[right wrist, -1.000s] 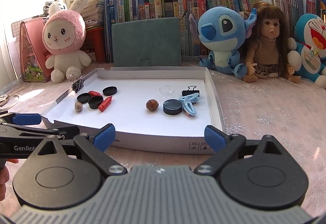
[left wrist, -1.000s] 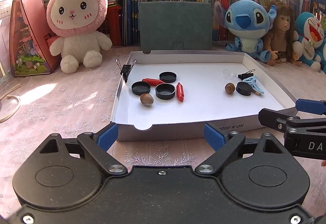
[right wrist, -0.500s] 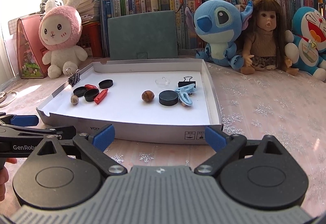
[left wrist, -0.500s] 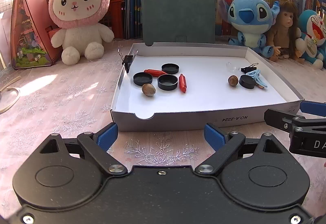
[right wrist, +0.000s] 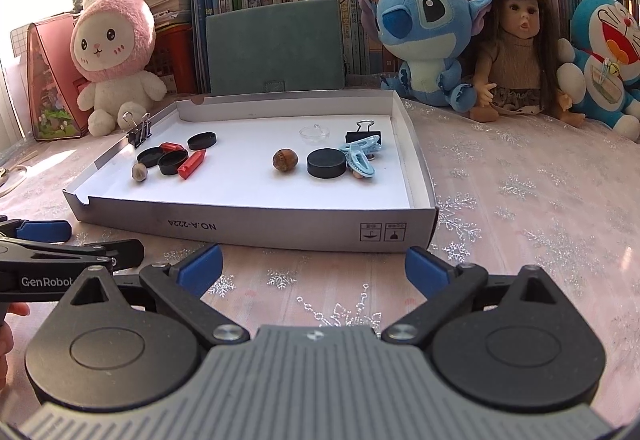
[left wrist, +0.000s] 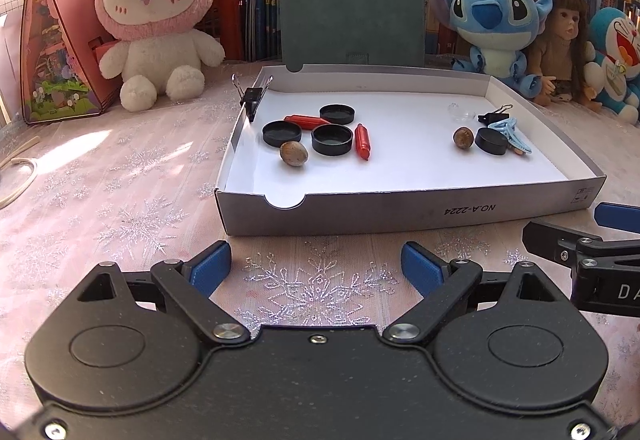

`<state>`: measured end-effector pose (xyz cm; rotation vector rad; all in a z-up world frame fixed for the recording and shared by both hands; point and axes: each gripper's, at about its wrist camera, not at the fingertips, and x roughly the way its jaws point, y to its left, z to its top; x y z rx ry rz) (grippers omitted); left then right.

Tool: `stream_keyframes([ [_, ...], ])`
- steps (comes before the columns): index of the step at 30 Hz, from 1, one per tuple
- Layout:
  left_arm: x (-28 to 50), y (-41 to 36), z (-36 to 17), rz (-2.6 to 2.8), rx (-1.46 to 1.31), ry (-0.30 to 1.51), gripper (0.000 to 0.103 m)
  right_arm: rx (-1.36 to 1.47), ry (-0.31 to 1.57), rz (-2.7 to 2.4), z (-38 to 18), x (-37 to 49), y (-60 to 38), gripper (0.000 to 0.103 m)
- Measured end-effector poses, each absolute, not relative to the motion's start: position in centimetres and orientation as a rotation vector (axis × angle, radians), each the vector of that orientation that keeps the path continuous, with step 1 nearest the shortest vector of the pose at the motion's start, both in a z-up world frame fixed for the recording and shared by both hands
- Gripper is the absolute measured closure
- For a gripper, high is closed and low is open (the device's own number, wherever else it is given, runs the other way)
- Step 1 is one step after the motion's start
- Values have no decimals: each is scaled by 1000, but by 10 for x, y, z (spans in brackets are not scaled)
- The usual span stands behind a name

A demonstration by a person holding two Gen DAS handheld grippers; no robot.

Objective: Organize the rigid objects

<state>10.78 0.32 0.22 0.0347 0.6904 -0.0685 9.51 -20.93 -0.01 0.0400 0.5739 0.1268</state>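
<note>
Here, left gripper (left wrist: 316,266) and right gripper (right wrist: 314,266) spread wide, empty, before white tray (left wrist: 400,206) holding black caps (left wrist: 332,139), nuts (left wrist: 294,153).

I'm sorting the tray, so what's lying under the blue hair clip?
Under the blue hair clip a small tan-pink piece pokes out on the tray floor. The clip covers the rest, so what it is cannot be told.
</note>
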Motion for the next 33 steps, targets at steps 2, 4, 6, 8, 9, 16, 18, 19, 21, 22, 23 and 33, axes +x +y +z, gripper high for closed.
stream_keyframes([
  [2, 108, 3, 1, -67, 38, 685, 10, 39, 582, 125, -1, 96, -209, 0],
  [4, 108, 2, 0, -66, 45, 680, 9, 38, 596, 123, -3, 98, -209, 0],
  [6, 109, 1, -1, -65, 46, 677, 8, 39, 615, 121, -5, 101, -209, 0],
  [8, 109, 2, -1, -66, 42, 680, 7, 36, 624, 119, -6, 102, -208, 0],
  [9, 110, 2, -1, -66, 38, 682, 6, 33, 625, 118, -6, 102, -208, 0],
  [16, 112, 3, -2, -64, 35, 694, 0, -26, 644, 99, -8, 104, -199, 0],
  [18, 112, 3, -2, -64, 35, 694, 0, -24, 645, 98, -8, 104, -199, 0],
  [19, 112, 3, -2, -64, 34, 694, 0, -23, 645, 98, -8, 104, -199, 0],
  [21, 112, 3, -2, -64, 35, 694, 0, -23, 645, 98, -8, 104, -200, 0],
  [22, 112, 3, -2, -64, 36, 694, 0, -24, 645, 98, -8, 104, -200, 0],
  [23, 112, 3, -2, -65, 35, 694, 0, -22, 645, 98, -8, 104, -200, 0],
  [33, 112, 4, -2, -65, 35, 694, 0, -21, 645, 99, -8, 104, -200, 0],
])
